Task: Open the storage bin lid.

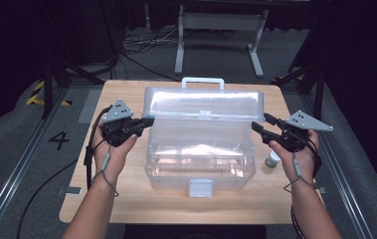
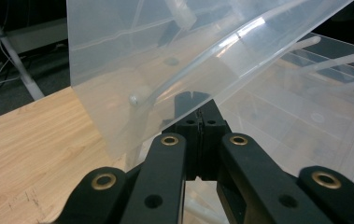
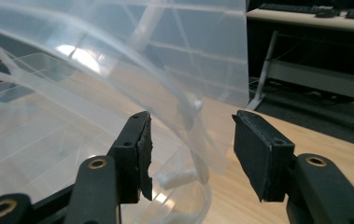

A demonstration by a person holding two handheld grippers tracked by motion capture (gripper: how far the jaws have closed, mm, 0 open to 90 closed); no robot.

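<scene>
A clear plastic storage box (image 1: 199, 158) stands in the middle of the wooden table (image 1: 126, 199), its hinged lid (image 1: 203, 102) raised at the back with a white handle (image 1: 203, 81) on top. My left gripper (image 1: 148, 121) is at the lid's left end with its jaws shut; in the left gripper view the gripper (image 2: 198, 100) has its tips behind the translucent lid (image 2: 132, 56), and I see nothing between them. My right gripper (image 1: 259, 123) is at the lid's right end. In the right gripper view it (image 3: 191, 149) is open, and the curved edge of the lid (image 3: 202, 46) passes between the pads without touching them.
A small white bottle with a green part (image 1: 272, 160) stands on the table just right of the box, by my right hand. The box's grey front latch (image 1: 200, 188) hangs at the near side. Beyond the table are a metal frame (image 1: 221, 30) and floor cables.
</scene>
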